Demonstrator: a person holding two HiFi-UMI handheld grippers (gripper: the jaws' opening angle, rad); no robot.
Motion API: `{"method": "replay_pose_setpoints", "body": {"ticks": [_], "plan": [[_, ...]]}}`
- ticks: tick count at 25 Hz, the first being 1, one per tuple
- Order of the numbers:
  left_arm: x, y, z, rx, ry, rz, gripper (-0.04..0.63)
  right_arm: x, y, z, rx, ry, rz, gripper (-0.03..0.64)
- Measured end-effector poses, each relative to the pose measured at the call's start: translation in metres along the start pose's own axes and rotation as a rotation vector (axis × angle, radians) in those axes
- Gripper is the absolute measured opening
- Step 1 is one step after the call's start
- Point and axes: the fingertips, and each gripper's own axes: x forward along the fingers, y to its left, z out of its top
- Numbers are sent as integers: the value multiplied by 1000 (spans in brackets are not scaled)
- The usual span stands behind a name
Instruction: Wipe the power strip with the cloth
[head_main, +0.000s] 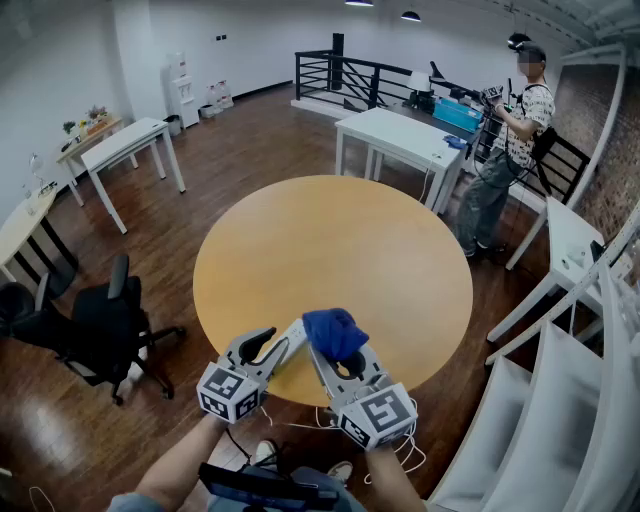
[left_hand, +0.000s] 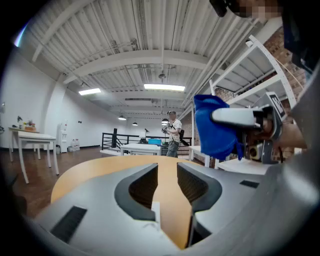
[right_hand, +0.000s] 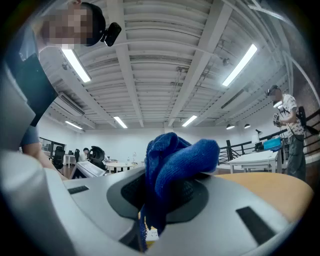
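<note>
We hold our left gripper (head_main: 284, 338) level, parted and empty, right gripper (head_main: 338, 350) clamping the blue cloth (head_main: 335, 331), over the round table (head_main: 330, 240); white desks (head_main: 400, 135) beyond.

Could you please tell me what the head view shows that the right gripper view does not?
Only the head view shows the wood floor, the marker cubes and the table's whole round top. Only the right gripper view shows the ceiling and the tag on the blue cloth. Both show the blue cloth clamped in the right claw, the table and a standing person. Neither shows a power strip.
</note>
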Motion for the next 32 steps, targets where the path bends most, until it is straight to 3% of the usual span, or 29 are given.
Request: {"method": "replay_pose_setpoints", "body": {"ticks": [7, 13, 24, 32], "plan": [[3, 30, -96, -51, 180, 61, 199, 2, -4, -16, 19, 25, -9, 60], [1, 48, -153, -119, 304, 138, 266, 7, -3, -26, 27, 47, 1, 60], [15, 50, -182, -95, 361, 148, 301, 15, -8, -35, 45, 70, 2, 60], [19, 44, -189, -35, 452, 169, 302, 16, -11, -36, 55, 71, 0, 60]]}}
